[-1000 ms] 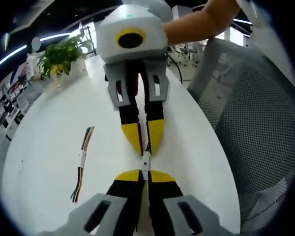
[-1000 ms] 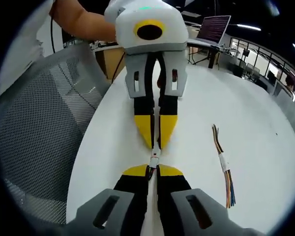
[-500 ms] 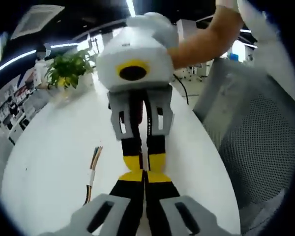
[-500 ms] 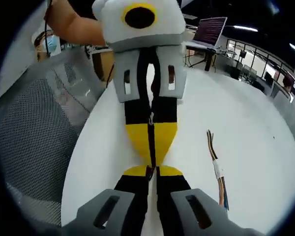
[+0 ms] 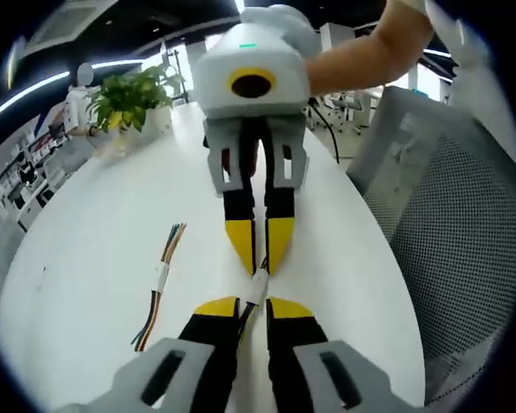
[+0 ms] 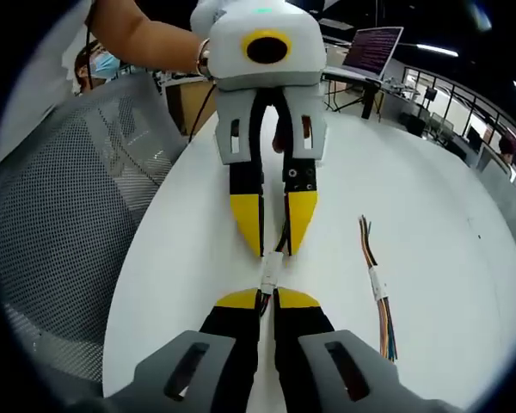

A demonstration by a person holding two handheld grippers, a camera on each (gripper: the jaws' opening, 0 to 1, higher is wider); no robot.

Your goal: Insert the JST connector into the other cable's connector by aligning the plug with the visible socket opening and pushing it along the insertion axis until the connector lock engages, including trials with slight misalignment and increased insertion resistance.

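Your left gripper (image 5: 251,307) carries yellow tips on black fingers with pale grey brackets; your right gripper (image 6: 267,298) is coloured the same, and its white housing bears a yellow ring around a black lens. Between the tips you see the small white plastic connector (image 6: 270,274) with dark wires. Beside them lies a loose multicoloured wire bundle (image 5: 159,285), orange, green, yellow and black strands bound by a white band, on the plain white round table (image 5: 86,232). The grey mesh chair back (image 6: 64,224) shows a fine dotted weave. The potted plant (image 5: 131,93) is leafy green.
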